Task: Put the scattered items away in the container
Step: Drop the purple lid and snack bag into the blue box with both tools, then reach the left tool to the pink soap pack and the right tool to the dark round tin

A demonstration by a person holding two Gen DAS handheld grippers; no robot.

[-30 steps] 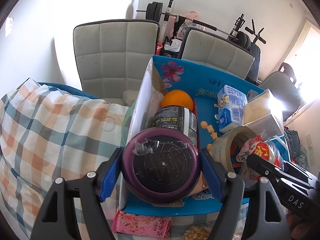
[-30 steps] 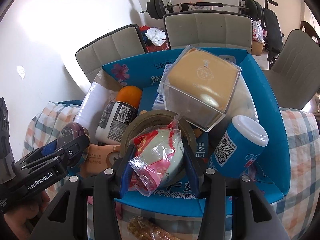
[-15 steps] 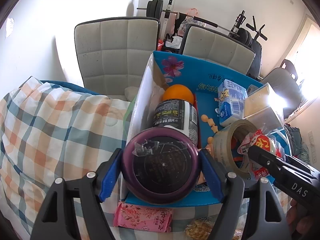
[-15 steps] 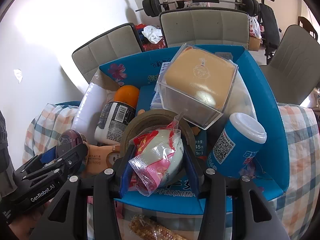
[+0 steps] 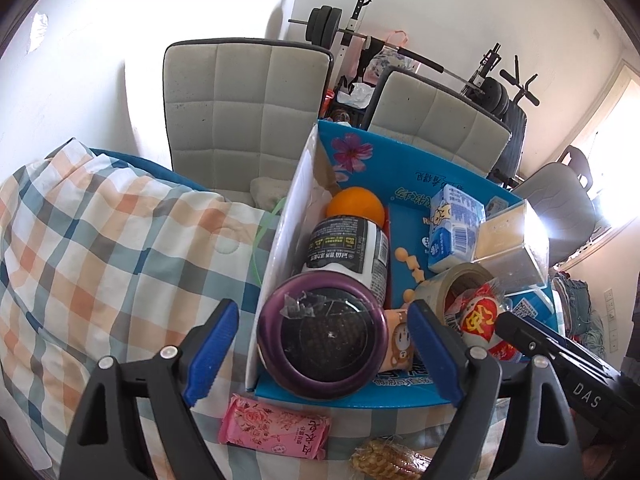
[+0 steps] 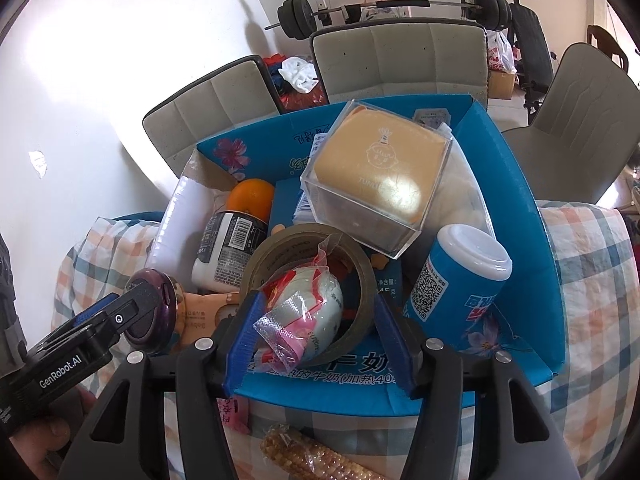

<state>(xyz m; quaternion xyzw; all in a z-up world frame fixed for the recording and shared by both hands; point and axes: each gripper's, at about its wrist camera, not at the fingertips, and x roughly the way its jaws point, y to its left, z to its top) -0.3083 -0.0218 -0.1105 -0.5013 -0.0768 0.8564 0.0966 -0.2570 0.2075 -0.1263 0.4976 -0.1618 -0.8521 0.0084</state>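
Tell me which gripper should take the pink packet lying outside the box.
Left. The pink packet lies just in front of the open left gripper. The right gripper sits nearer the corn, with the packet barely showing beside its left finger.

We see right gripper spread around wrapped snack, lying in tape roll, inside blue box.

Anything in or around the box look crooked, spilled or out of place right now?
The clear cube box sits tilted on top of the pile in the blue carton, propped rather than flat. A pink packet and a wrapped corn cob lie outside on the checked cloth.
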